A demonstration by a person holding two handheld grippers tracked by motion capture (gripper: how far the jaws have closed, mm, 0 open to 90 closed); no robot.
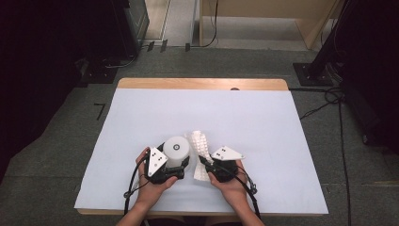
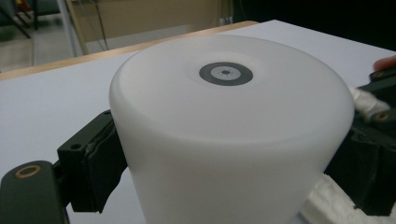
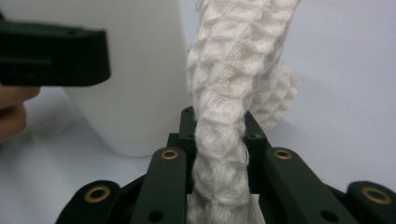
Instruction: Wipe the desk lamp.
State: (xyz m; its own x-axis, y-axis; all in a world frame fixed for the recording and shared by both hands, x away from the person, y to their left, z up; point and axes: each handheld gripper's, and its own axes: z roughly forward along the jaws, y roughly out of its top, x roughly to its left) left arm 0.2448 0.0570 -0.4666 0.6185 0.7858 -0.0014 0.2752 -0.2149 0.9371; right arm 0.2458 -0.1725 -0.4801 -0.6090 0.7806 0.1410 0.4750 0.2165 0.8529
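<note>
High view: left gripper [image 1: 175,172] jaws clamped white cup [image 1: 176,150]; right gripper [image 1: 203,162] jaws clamped waffle cloth [image 1: 200,146] at cup's 3 o'clock. Step: wiping cup. Next move likely required pressing cloth against wall.

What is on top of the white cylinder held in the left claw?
The white cylinder has a small grey ring mark at the centre of its flat top; nothing else rests there. The left claw grips its sides. Its underside and inside are hidden.
</note>
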